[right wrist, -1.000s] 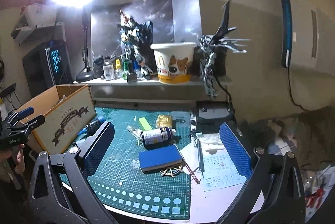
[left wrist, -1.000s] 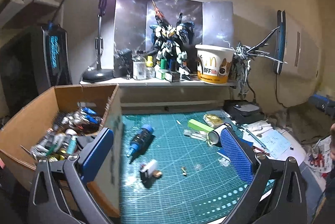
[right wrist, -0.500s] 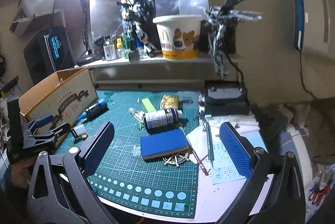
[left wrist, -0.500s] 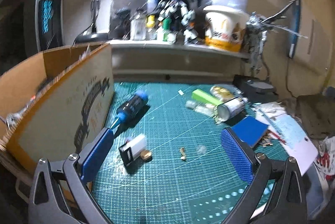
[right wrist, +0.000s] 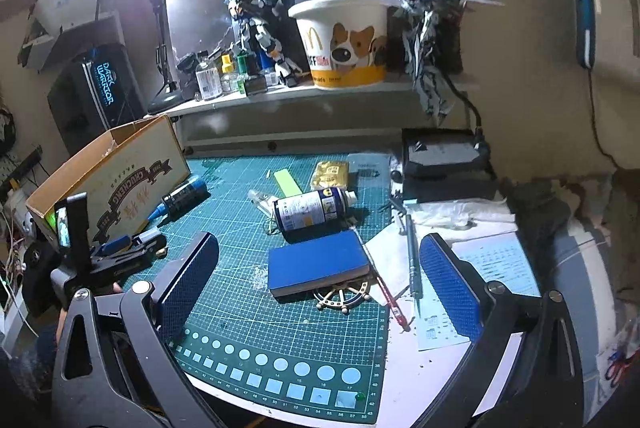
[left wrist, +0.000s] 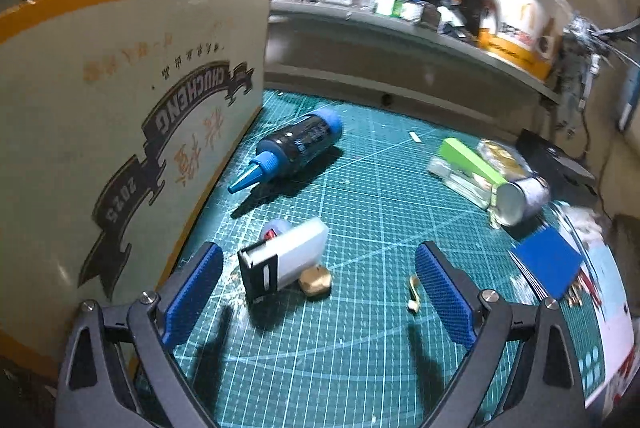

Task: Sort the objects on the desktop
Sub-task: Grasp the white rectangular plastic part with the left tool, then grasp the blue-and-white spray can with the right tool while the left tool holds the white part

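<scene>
- The cardboard box stands at the left edge of the green cutting mat; its printed side wall faces the mat. From these views I cannot tell what lies inside it.
- A black squeeze bottle with a blue nozzle lies on its side on the mat, just beside the box wall.
- On the shelf behind, a paper bucket with a dog print stands upright beside small paint bottles; its contents are hidden.
- The left gripper hangs low over the mat, tilted down. Its jaws stand wide and have just been closing a little. Between the blue pads sits a small black-and-white box with a brass nut touching it; neither pad presses on them.
- The right gripper hovers with jaws wide apart and holds nothing. Ahead of it lie a blue book on a brass ring, and a spray can lying on its side just behind the book.
</scene>
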The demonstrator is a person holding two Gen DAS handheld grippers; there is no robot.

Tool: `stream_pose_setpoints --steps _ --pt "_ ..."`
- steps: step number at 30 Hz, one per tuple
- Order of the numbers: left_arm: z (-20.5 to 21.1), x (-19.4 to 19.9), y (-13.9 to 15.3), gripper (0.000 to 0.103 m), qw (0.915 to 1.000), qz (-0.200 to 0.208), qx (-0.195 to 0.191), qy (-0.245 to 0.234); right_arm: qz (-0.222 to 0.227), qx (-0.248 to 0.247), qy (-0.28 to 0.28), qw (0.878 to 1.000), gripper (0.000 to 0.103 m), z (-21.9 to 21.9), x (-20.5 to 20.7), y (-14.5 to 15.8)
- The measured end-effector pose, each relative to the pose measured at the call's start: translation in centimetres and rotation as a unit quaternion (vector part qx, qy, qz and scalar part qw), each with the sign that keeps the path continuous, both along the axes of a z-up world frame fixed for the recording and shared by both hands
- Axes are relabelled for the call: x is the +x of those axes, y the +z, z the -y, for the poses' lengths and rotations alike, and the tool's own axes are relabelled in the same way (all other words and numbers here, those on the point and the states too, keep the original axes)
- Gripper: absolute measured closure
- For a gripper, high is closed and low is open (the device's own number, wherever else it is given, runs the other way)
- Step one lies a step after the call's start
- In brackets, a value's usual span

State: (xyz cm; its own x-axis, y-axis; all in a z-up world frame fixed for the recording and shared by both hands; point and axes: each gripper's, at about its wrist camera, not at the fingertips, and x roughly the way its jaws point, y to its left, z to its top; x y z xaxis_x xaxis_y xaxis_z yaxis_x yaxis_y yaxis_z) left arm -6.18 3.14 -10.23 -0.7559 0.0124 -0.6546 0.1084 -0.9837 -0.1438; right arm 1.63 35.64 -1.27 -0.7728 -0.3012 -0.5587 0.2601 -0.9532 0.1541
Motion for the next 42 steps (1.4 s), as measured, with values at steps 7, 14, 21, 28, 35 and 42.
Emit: stream_pose_setpoints --steps 7,14,21,28,35,42 --pt "-0.4 -2.1 -1.3 0.070 0.9984 0.048 -0.021 -0.021 0.024 -0.013 0.012 1.000 0.002 -0.6 -1.7 -1.7" --pt "-0.5 -1.7 -1.0 0.090 0.9966 0.049 -0.015 -0.065 0.043 -0.021 0.017 0.999 0.002 -0.5 -2.8 -2.9" --pt "-0.1 -0.1 0.4 0.090 0.9961 0.034 -0.004 -0.082 0.036 -0.005 0.028 0.999 0.002 1.1 -3.0 -2.6" --pt "0.1 1.4 2.2 0.090 0.9941 0.009 -0.029 -0.105 0.044 0.020 0.031 0.998 0.002 3.3 -4.0 -4.0" --pt "0.2 1.5 2.7 0.090 0.9915 0.002 -0.014 -0.129 0.069 0.066 0.056 0.994 0.002 6.6 -7.5 -6.4" --pt "0.4 1.7 3.2 0.090 0.9890 -0.003 -0.005 -0.148 0.123 0.132 0.057 0.982 0.000 8.4 -15.7 -8.2"
